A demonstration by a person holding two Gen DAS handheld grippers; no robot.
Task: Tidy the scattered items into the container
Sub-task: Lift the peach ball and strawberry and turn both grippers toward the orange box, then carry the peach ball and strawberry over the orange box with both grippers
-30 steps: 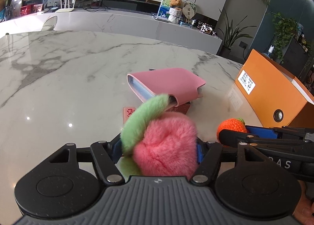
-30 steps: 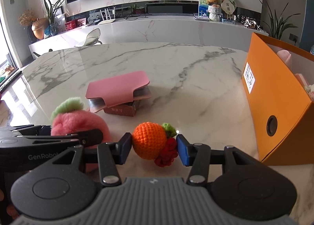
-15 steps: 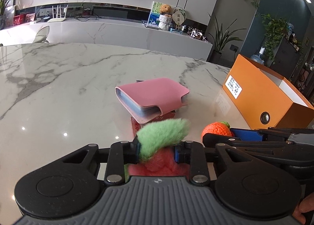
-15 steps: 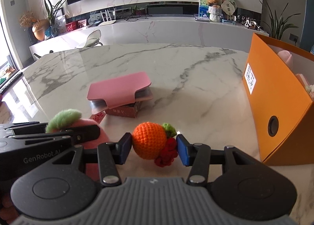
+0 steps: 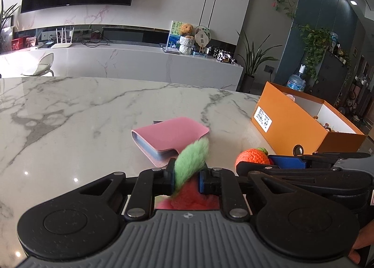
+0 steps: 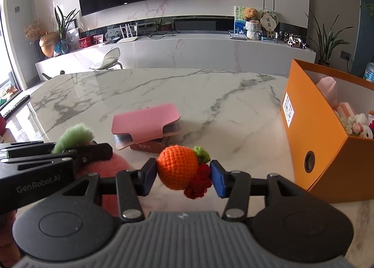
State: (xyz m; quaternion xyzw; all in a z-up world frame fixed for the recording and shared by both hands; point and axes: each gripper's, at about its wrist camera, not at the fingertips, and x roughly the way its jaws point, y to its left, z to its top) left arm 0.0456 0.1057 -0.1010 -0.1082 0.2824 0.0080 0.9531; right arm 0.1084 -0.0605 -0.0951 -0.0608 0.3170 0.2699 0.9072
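L fingers [image 5: 185, 178] pinch plush peach [image 5: 189, 170], body mostly hidden; R fingers [image 6: 183, 174] pinch crochet orange [image 6: 177, 167].

Legible marking: "GenRobot.AI", white lettering on the black side of the left claw [image 6: 81, 151] housing. White label [image 6: 288, 110] on the orange box [image 6: 311, 132]: print present, too small to read.

both wrist views share the table [image 5: 70, 114].
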